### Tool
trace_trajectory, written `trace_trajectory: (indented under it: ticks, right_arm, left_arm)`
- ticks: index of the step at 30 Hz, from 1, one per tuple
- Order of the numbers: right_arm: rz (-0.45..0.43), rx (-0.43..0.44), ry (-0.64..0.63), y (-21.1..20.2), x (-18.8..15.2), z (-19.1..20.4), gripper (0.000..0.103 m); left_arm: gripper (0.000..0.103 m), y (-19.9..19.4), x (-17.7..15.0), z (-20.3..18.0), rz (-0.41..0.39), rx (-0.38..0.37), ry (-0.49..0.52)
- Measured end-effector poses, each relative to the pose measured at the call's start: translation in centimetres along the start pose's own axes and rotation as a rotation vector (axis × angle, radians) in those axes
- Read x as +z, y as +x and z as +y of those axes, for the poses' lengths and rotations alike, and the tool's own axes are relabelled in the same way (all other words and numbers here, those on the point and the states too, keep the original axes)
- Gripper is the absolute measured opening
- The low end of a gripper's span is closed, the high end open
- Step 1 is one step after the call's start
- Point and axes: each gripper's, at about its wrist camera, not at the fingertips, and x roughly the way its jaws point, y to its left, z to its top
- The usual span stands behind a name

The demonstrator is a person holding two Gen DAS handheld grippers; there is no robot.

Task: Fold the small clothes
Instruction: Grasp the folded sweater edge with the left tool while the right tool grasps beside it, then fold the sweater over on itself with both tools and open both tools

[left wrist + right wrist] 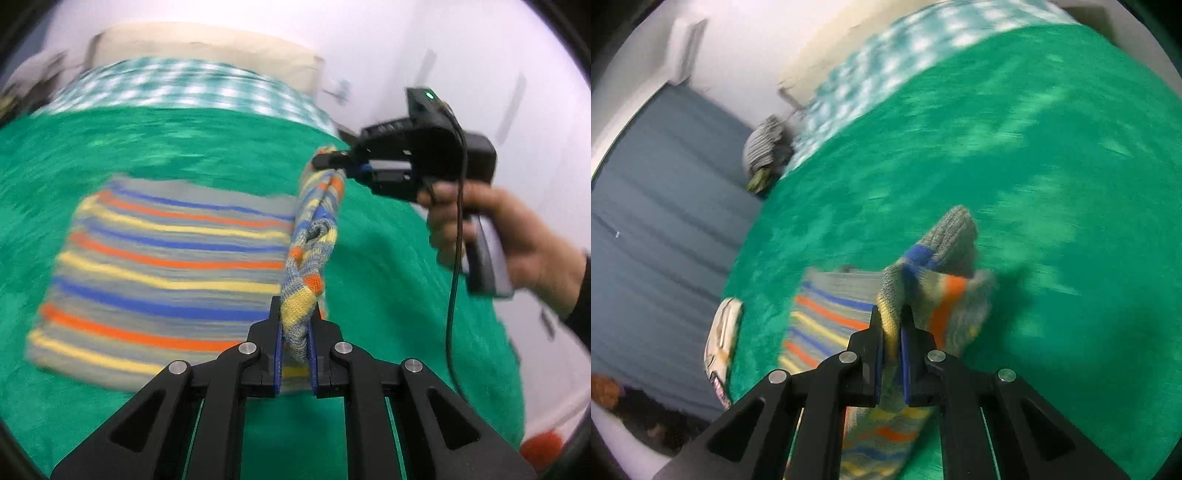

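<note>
A small knitted garment (pixel 162 266) with grey, blue, orange and yellow stripes lies on a green blanket (pixel 184 147). Its right edge is lifted off the blanket in a bunched strip. My left gripper (pixel 295 314) is shut on the near end of that strip. My right gripper (pixel 325 160), held by a hand (pixel 517 236), is shut on the far end. In the right wrist view, my right gripper (pixel 892 317) pinches a fold of the striped garment (pixel 923 288), and the rest of the garment lies flat to the left.
A green-and-white checked cloth (pixel 184 88) covers the far part of the bed, with a beige headboard (pixel 207 40) behind. A striped bundle (pixel 764 147) sits at the bed's far edge. A flat pale object (pixel 722 336) lies on the blanket's left edge. Blue curtains (pixel 657 221) hang beyond.
</note>
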Motion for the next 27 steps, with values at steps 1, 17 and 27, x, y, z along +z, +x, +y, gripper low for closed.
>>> trace_trajectory:
  ticks: [1,17,27]
  right_arm:
    - [0.008,0.013,-0.028,1.5,0.1,2.1,0.008]
    - [0.076,0.102,-0.117,19.0,-3.5,13.6,0.037]
    - [0.045,-0.124,-0.487,9.5,-9.1,13.4,0.037]
  left_arm:
    - [0.009,-0.7,0.2,1.8,-0.005,0.02,-0.039]
    - [0.04,-4.6,-2.4,15.5,0.049,0.177,-0.328]
    - [0.075,-1.1,4.2,14.0,0.057,0.185,-0.173]
